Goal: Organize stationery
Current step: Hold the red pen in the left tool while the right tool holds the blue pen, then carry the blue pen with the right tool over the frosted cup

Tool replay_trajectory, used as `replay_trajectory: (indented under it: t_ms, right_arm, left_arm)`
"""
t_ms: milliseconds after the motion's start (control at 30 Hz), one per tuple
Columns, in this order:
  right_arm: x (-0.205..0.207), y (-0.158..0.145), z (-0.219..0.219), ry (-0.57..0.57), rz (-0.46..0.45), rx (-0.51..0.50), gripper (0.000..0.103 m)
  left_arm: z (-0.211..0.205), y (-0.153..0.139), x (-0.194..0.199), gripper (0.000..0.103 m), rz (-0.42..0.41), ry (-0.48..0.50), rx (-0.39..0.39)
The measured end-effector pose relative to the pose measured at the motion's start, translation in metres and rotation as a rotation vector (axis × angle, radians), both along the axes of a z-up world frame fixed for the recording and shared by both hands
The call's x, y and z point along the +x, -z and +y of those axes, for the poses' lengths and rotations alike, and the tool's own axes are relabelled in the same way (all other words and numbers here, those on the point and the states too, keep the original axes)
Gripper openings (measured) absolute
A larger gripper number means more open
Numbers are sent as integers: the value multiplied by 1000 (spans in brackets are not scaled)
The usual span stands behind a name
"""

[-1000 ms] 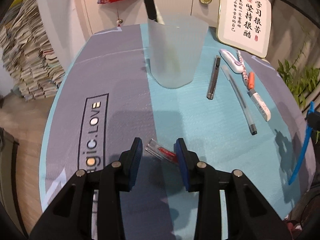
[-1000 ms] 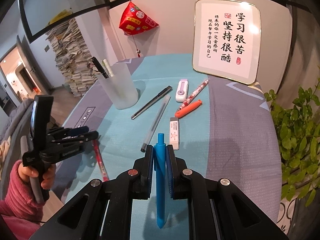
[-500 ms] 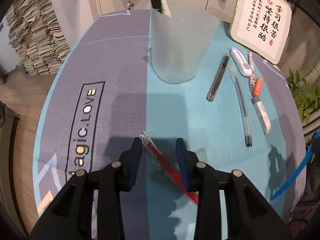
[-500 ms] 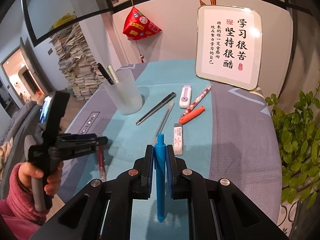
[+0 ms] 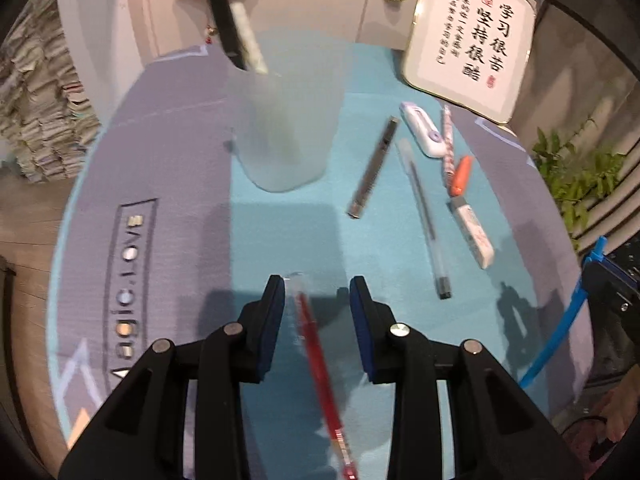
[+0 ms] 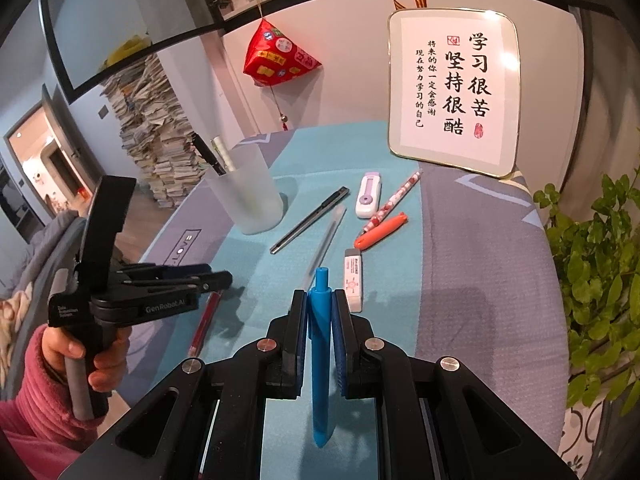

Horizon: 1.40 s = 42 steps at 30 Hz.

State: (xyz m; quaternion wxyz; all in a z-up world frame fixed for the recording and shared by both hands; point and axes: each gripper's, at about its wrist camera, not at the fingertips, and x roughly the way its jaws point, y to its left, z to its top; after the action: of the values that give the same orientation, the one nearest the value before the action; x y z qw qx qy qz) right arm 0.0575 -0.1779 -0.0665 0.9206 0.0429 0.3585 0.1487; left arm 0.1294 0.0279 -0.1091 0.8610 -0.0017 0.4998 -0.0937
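Observation:
A red pen (image 5: 316, 344) lies on the table mat, running lengthwise between the pads of my left gripper (image 5: 318, 292). The jaws stand apart, and the pen's clear end sits close to the left pad without being squeezed. In the right wrist view the left gripper (image 6: 218, 276) hovers just over that red pen (image 6: 206, 320), held by a hand in a pink sleeve. My right gripper (image 6: 320, 304) is shut on a blue pen (image 6: 321, 280), held upright above the mat. A frosted cup (image 5: 284, 120) with two pens in it stands beyond the left gripper.
To the right of the cup lie a utility knife (image 5: 372, 168), a clear pen (image 5: 424, 216), a correction tape (image 5: 422, 134), a patterned pen (image 5: 448, 140), an orange marker (image 5: 460, 176) and an eraser (image 5: 474, 236). A framed calligraphy sign (image 6: 452, 92) leans at the back. A plant (image 6: 592, 264) stands at the right.
My left gripper has turned over the red pen: the pen lay crosswise at the fingertips, and now it runs lengthwise between the jaws. The right gripper holds the blue pen as before.

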Motion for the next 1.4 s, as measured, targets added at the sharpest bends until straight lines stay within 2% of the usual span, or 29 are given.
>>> replay_trajectory:
  t_ms: [133,267,333,400,467,500,567,833,933,1033,1133,1267,1400]
  right_arm:
    - [-1,0,-1,-6,-4,4,13]
    - [0,1,-1,-5,-3,9,13]
    - [0,1,-2,-5,-4,11,13]
    - [0,1,-2,-2,-5,10,13]
    - [-1,0,-3,1,-8,11,13]
    - [-1,-1,-3,3,-10,12,13]
    - [0,-1,-4,6,-11,12,13]
    - [-4,-12,3,-3,-42,-3,13]
    - [-4,-17,11,-15,-56,-22,7]
    - [4,-11,17,-33,-17,-51,7]
    - [17,6,20,-49,80,-44,8]
    - [31,25,31,-52,154,-57,30]
    - [45,40,38,-34,194,-101,31]
  left_arm:
    - [5,4,-3,31,-3,-13,54]
    - [-3,17,2,31,35,1,86]
    - [-7,20,2,33,10,6,122]
    - [-11,20,4,32,6,13,126]
    - [-10,20,6,23,4,19,116]
    - [-11,20,6,12,5,35,103]
    - [-14,18,3,12,-2,36,106]
    - [-6,-31,-28,12,-159,25,44]
    - [0,-44,-39,12,-202,24,24]
    - [1,-46,-42,12,-215,27,21]
    - [1,-40,-41,12,-201,35,11]
    - [2,-30,-36,12,-165,34,-11]
    - [4,-25,-34,12,-154,43,-26]
